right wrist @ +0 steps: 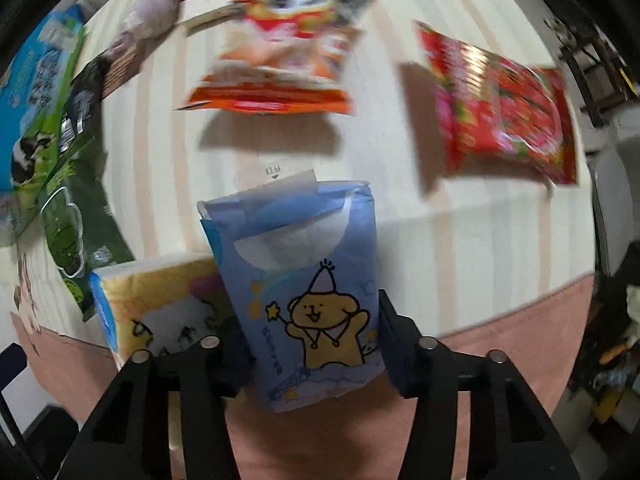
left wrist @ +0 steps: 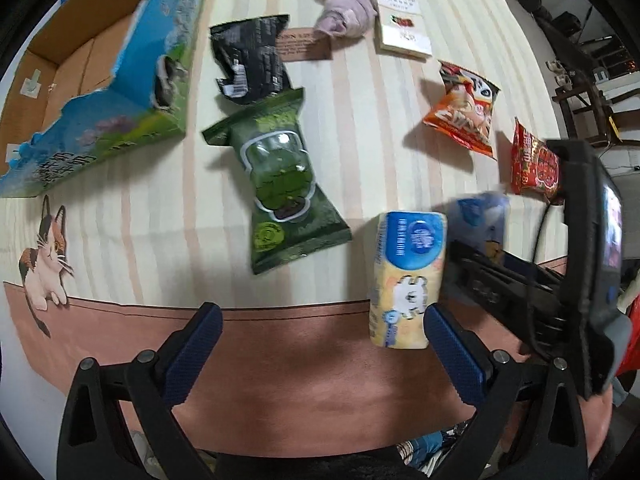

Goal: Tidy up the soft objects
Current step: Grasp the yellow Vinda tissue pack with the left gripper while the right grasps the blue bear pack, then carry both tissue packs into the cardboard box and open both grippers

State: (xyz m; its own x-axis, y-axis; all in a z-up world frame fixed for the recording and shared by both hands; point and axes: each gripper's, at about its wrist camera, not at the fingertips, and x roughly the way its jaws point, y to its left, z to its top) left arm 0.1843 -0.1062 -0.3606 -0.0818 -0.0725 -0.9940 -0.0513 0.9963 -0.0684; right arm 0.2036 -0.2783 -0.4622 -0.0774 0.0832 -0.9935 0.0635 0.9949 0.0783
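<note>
Tissue packs sit near the table's front edge: the right gripper [right wrist: 312, 344] has its jaws on either side of a blue tissue pack [right wrist: 304, 280], pads pressing its sides. Beside it lies a yellow tissue pack [left wrist: 408, 276], just beside the right finger of the left gripper [left wrist: 320, 336], whose jaws stand wide apart, holding nothing. A green snack bag [left wrist: 280, 184] lies on the striped tablecloth [left wrist: 380, 128] near a cardboard box [left wrist: 100, 80].

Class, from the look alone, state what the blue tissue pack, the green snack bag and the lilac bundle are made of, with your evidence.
Blue tissue pack: thin, fairly matte plastic film, seemingly; it creases softly and white tissue shows at its opening.
Green snack bag: glossy plastic film, with a clear window and crimped end seals.
Lilac bundle: soft matte fabric, probably knit; it is crumpled in folds.
</note>
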